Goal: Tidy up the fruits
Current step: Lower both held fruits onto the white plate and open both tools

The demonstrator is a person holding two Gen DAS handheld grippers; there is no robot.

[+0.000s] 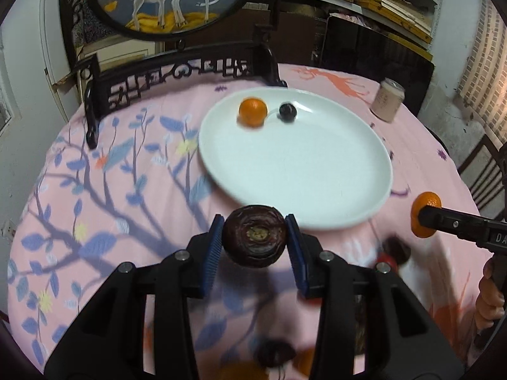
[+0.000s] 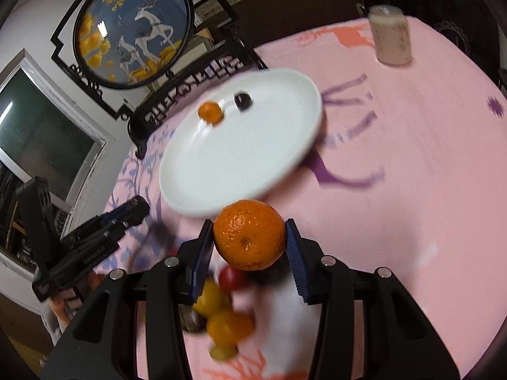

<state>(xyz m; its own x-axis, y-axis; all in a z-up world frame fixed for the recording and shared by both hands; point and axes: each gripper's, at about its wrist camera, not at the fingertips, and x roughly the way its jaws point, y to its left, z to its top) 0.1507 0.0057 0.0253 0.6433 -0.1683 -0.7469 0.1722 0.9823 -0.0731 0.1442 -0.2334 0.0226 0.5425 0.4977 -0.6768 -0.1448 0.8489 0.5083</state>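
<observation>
My left gripper (image 1: 255,241) is shut on a dark purple round fruit (image 1: 254,240), held above the cloth just in front of the white plate (image 1: 317,171). My right gripper (image 2: 249,236) is shut on an orange (image 2: 249,235), also near the plate's (image 2: 253,161) front rim; that orange shows in the left wrist view (image 1: 425,218) at the right. On the plate lie a small orange (image 1: 253,111) (image 2: 210,112) and a small dark fruit (image 1: 287,112) (image 2: 242,101). The left gripper (image 2: 136,210) shows at the left of the right wrist view.
Loose fruits lie on the pink cloth below the grippers: yellow and orange ones (image 2: 221,319), a red one (image 2: 233,278), a dark one (image 1: 396,248). A beige can (image 1: 387,104) (image 2: 391,39) stands at the far right. A dark carved stand (image 1: 177,76) with a round painting is behind the plate.
</observation>
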